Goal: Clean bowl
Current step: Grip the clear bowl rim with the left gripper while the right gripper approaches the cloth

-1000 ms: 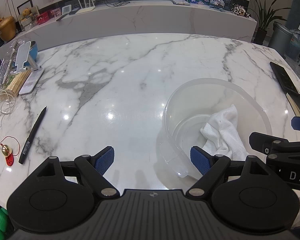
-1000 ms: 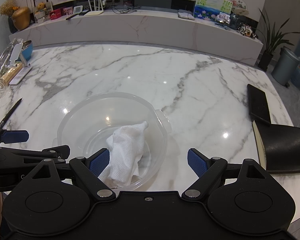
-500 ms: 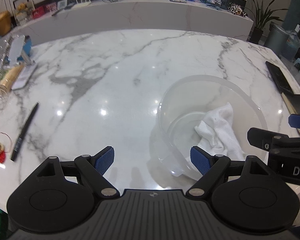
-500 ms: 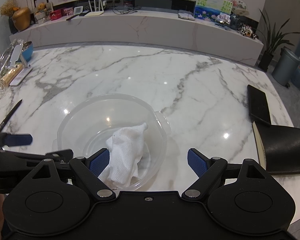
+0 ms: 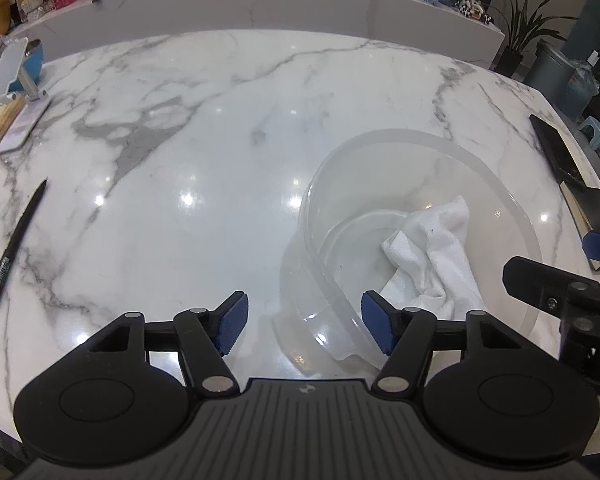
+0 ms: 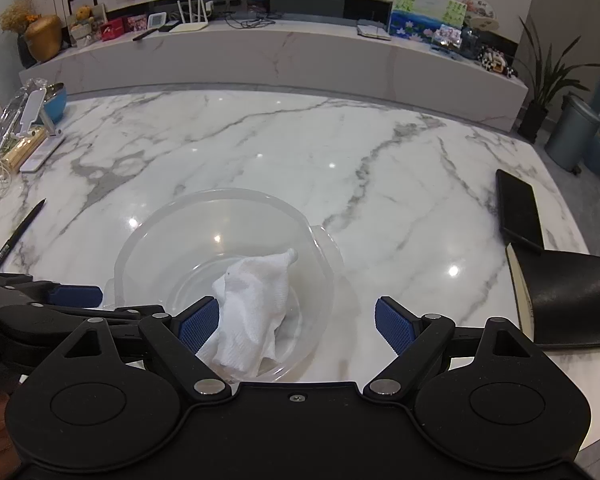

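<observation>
Your left gripper (image 5: 303,329) pitches steeply down over the bowl's (image 5: 512,208) near-left rim; its jaws have just been closing, straddling the rim, pads not yet pressing it. Your right gripper (image 6: 296,324) tilts down at the bowl's near-right side, jaws released, gripping nothing. Cloth (image 6: 256,304) lies inside the bowl.

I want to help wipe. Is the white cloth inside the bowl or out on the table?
Inside. The crumpled white cloth lies in the clear bowl, leaning up its near wall.
</observation>
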The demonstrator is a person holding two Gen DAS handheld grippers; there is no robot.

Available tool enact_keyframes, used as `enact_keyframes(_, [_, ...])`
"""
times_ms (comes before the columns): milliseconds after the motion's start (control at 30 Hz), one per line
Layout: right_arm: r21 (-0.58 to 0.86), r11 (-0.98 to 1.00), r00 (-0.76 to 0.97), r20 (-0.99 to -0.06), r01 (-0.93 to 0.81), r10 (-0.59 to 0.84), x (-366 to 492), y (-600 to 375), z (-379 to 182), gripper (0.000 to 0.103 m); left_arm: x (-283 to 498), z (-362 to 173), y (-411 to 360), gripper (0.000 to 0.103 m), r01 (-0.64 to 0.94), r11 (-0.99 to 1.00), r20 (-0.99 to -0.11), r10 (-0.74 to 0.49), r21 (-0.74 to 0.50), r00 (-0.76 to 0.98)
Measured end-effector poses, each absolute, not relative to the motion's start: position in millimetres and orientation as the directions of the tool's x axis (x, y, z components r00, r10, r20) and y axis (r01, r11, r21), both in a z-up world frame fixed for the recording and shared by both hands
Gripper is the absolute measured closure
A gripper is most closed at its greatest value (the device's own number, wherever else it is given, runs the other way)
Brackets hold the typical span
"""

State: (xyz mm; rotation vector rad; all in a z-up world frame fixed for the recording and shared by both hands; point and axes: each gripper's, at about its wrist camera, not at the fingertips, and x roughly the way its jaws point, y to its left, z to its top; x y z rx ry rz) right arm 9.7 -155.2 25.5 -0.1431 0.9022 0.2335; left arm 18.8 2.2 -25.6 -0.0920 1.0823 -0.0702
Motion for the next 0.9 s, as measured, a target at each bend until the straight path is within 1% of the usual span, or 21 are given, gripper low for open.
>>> enact_keyframes(67, [-0.025,0.966,0.597,-0.79,-0.259,0.14,10,-155,26,0.019,21,-28,2,0.049,0.011,0.994,-0.883,-0.101,-0.108,0.458])
enact_keyframes(200, [-0.024,0.966,0.597,-0.79,-0.258,0.14,9,-155,26,0.019,26,-31,2,0.049,0.015,0.995,-0.898,-0.099,-0.102,0.429])
enact_keyframes(300, [-0.021,0.966,0.598,-0.789,-0.259,0.143,9,-155,27,0.019,32,-27,4,0.049,0.048,0.994,-0.913,-0.109,-0.099,0.392])
enact_keyframes(433, [-0.018,0.966,0.604,-0.783,-0.259,0.147,9,-155,30,0.019,35,-17,9,0.049,0.065,0.992,-0.903,-0.13,-0.113,0.409])
enact_keyframes(467, [-0.018,0.966,0.604,-0.783,-0.259,0.148,9,-155,30,0.019,37,-17,9,0.051,0.066,0.992,-0.904,-0.129,-0.111,0.409])
enact_keyframes(500, [-0.017,0.966,0.603,-0.784,-0.259,0.148,10,-156,30,0.019,38,-17,9,0.057,0.068,0.992,-0.904,-0.127,-0.109,0.408])
enact_keyframes(533, [-0.017,0.966,0.603,-0.784,-0.259,0.147,10,-156,30,0.019,39,-18,8,0.061,0.068,0.992,-0.906,-0.126,-0.108,0.405])
enact_keyframes(633, [-0.019,0.965,0.6,-0.786,-0.26,0.146,10,-156,28,0.019,41,-21,8,0.069,0.07,0.99,-0.91,-0.142,-0.124,0.39])
enact_keyframes(667, [-0.018,0.965,0.6,-0.787,-0.26,0.146,10,-156,28,0.019,41,-22,7,0.073,0.074,0.989,-0.911,-0.146,-0.128,0.386])
enact_keyframes(900, [-0.02,0.965,0.6,-0.787,-0.262,0.146,11,-156,28,0.019,39,-22,7,0.075,0.089,0.989,-0.915,-0.145,-0.12,0.377])
